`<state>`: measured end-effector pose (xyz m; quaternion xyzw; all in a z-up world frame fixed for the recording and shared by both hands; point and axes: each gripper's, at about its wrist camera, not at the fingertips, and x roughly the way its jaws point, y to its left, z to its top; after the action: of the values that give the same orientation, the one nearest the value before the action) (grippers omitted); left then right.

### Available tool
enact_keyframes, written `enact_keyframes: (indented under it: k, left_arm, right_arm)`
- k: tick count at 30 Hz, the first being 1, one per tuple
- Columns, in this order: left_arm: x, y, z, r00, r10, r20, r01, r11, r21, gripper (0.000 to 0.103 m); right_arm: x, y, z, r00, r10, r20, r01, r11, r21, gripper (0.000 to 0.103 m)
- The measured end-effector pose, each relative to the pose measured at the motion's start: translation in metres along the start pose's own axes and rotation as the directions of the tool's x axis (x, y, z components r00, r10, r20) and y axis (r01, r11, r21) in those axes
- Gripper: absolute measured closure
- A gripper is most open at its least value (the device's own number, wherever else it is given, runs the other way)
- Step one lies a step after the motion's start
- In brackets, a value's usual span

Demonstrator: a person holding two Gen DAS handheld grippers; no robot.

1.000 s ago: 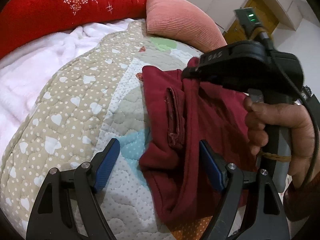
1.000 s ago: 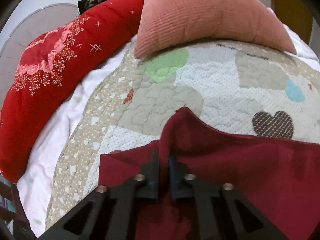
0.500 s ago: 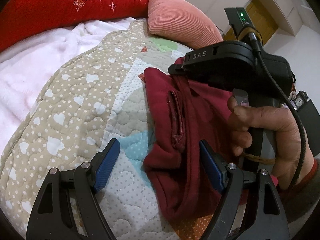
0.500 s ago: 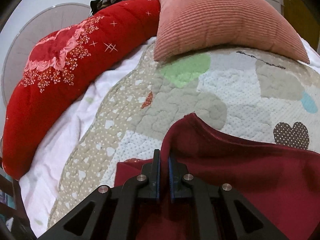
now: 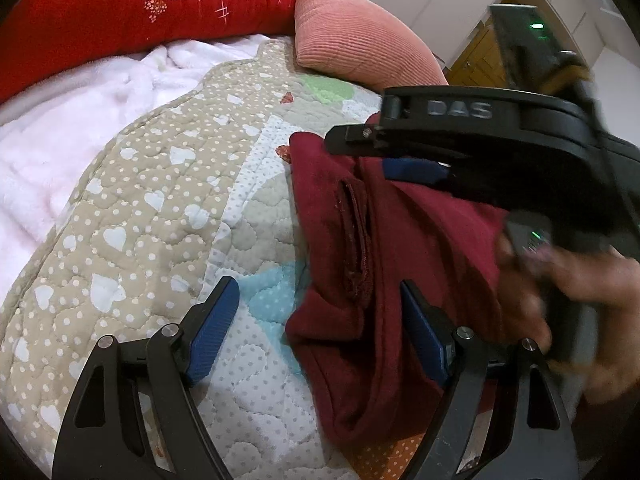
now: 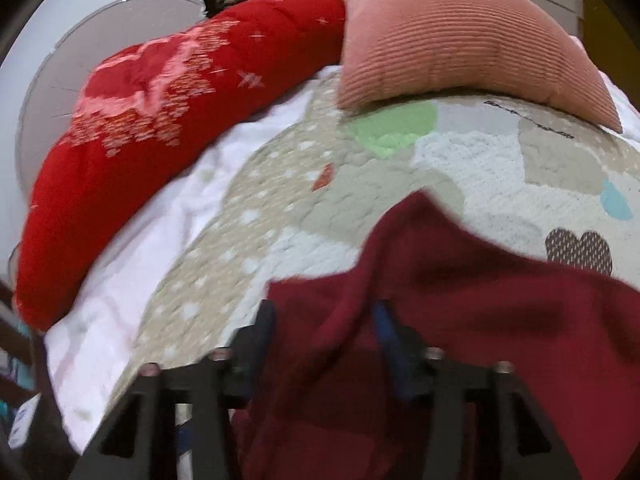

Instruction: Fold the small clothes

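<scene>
The maroon garment (image 5: 404,256) on the quilt (image 5: 152,216) looks soft, light and floppy, best pinched at a hem; the left claw (image 5: 320,324) gapes empty beside it, the right claw (image 6: 326,320) parted, fabric between.

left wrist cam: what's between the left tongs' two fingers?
Left wrist view: the folded edge of the maroon garment and bare quilt lie between the left tongs; neither finger grips it.

Counted on the quilt (image 5: 132,216): one maroon garment (image 5: 380,280), one pink cushion (image 5: 360,48), one red bolster (image 5: 132,12), two grippers.
</scene>
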<state>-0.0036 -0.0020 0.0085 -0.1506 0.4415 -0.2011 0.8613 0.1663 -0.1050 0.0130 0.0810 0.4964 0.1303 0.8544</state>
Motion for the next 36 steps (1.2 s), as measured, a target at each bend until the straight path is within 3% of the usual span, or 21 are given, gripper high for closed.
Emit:
enact_keyframes:
  k: [7, 15, 19, 23, 25, 28, 32, 36]
  left_arm:
    - [0.001, 0.0, 0.0, 1.0, -0.001, 0.001, 0.001, 1.0, -0.001, 0.022]
    - [0.001, 0.001, 0.0, 1.0, -0.004, 0.0, 0.004, 1.0, -0.007, 0.022]
    - [0.001, 0.0, 0.0, 1.0, -0.004, 0.001, 0.004, 1.0, -0.004, 0.02]
    - [0.003, -0.002, 0.0, 1.0, -0.005, 0.003, 0.005, 1.0, 0.002, 0.018]
    - [0.003, -0.002, 0.001, 1.0, -0.008, 0.004, 0.008, 1.0, 0.002, 0.016]
    - [0.004, -0.003, 0.001, 1.0, -0.01, 0.007, 0.01, 1.0, 0.003, 0.014]
    - [0.007, -0.008, 0.002, 1.0, -0.005, 0.009, 0.004, 1.0, 0.03, 0.014]
    - [0.011, -0.016, 0.001, 0.999, -0.045, -0.011, 0.045, 0.996, 0.076, 0.017]
  right_arm:
    - [0.0, 0.019, -0.014, 0.997, -0.046, -0.062, 0.044, 0.998, -0.033, 0.039]
    - [0.026, 0.035, -0.006, 0.976, -0.151, -0.154, 0.126, 0.979, -0.16, 0.03]
    - [0.036, 0.04, -0.005, 0.968, -0.196, -0.154, 0.156, 0.958, -0.243, 0.028]
    - [0.031, 0.034, -0.009, 0.975, -0.195, -0.108, 0.164, 0.955, -0.246, 0.048]
    - [0.021, 0.021, -0.009, 0.987, -0.128, -0.092, 0.11, 0.978, -0.179, 0.064]
    - [0.009, 0.004, -0.009, 0.997, -0.015, -0.07, 0.009, 0.996, -0.085, 0.075]
    - [0.001, -0.01, -0.014, 0.997, 0.07, -0.041, -0.07, 0.997, -0.009, 0.079]
    - [0.005, -0.008, -0.012, 0.997, 0.066, -0.049, -0.066, 0.998, -0.001, 0.079]
